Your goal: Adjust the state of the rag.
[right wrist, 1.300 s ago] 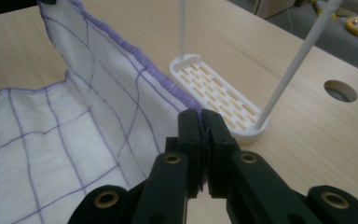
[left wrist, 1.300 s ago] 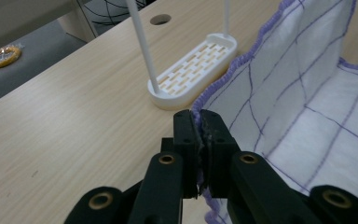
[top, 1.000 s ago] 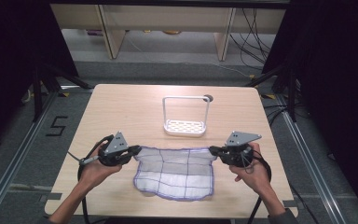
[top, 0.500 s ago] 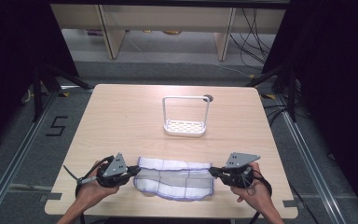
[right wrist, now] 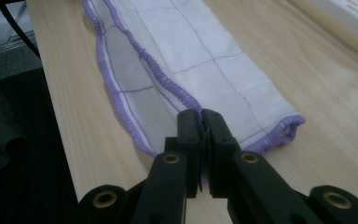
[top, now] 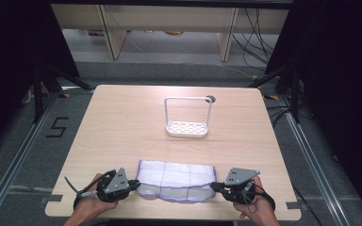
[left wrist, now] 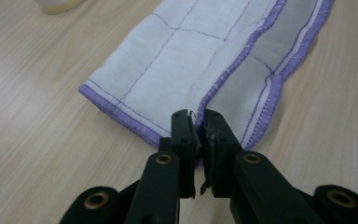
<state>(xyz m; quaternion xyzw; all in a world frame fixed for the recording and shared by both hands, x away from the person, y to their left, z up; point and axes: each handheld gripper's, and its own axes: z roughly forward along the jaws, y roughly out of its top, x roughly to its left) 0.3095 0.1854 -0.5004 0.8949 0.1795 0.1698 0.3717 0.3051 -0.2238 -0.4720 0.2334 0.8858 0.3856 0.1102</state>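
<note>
up close, each claw (left wrist: 198,122) (right wrist: 202,122) pinches the folded cloth's (top: 176,179) purple hem.

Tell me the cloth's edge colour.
Purple stitched edging on the white cloth, clearest in the left gripper view.

A white plastic rack with a perforated base and a tall square wire handle (top: 187,117) stands on the light wooden table (top: 122,122), nearer its far edge, right of centre.

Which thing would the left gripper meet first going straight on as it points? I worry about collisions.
The folded cloth it already pinches; beyond that, probably the right gripper at the other end.
</note>
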